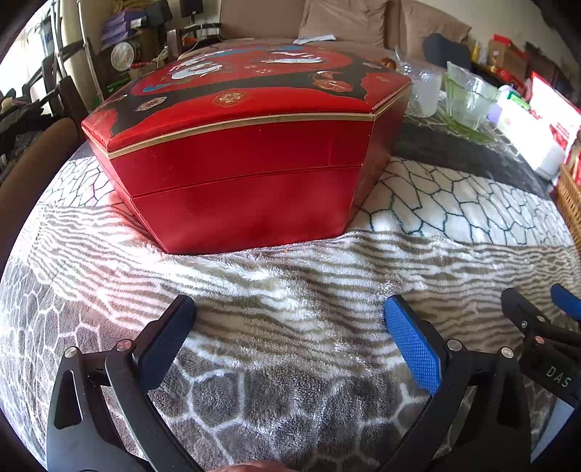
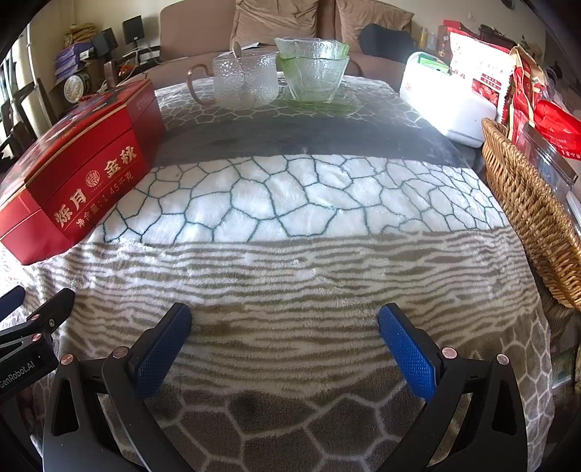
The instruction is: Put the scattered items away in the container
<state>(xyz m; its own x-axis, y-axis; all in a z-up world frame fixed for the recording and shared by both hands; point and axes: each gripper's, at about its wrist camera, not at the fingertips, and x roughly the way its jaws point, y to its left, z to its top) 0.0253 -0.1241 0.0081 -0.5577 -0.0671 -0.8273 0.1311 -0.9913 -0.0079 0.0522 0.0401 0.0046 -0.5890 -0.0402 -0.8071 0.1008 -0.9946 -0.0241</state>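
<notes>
A large red hexagonal box [image 1: 239, 159] with a closed decorated lid sits on the patterned blanket, straight ahead of my left gripper [image 1: 290, 326], which is open and empty a short way in front of it. The box also shows at the left of the right wrist view [image 2: 83, 174], with gold Chinese lettering on its side. My right gripper [image 2: 285, 334] is open and empty over the blanket, to the right of the box. A wicker basket [image 2: 530, 218] stands at the right edge. No loose small items show on the blanket.
At the back stand a clear glass bowl with a spoon [image 2: 245, 80], stacked green glass bowls [image 2: 312, 72] and a white box [image 2: 446, 98]. Red packages [image 2: 523, 90] sit behind the basket. A sofa with cushions [image 2: 276, 21] lies beyond the table.
</notes>
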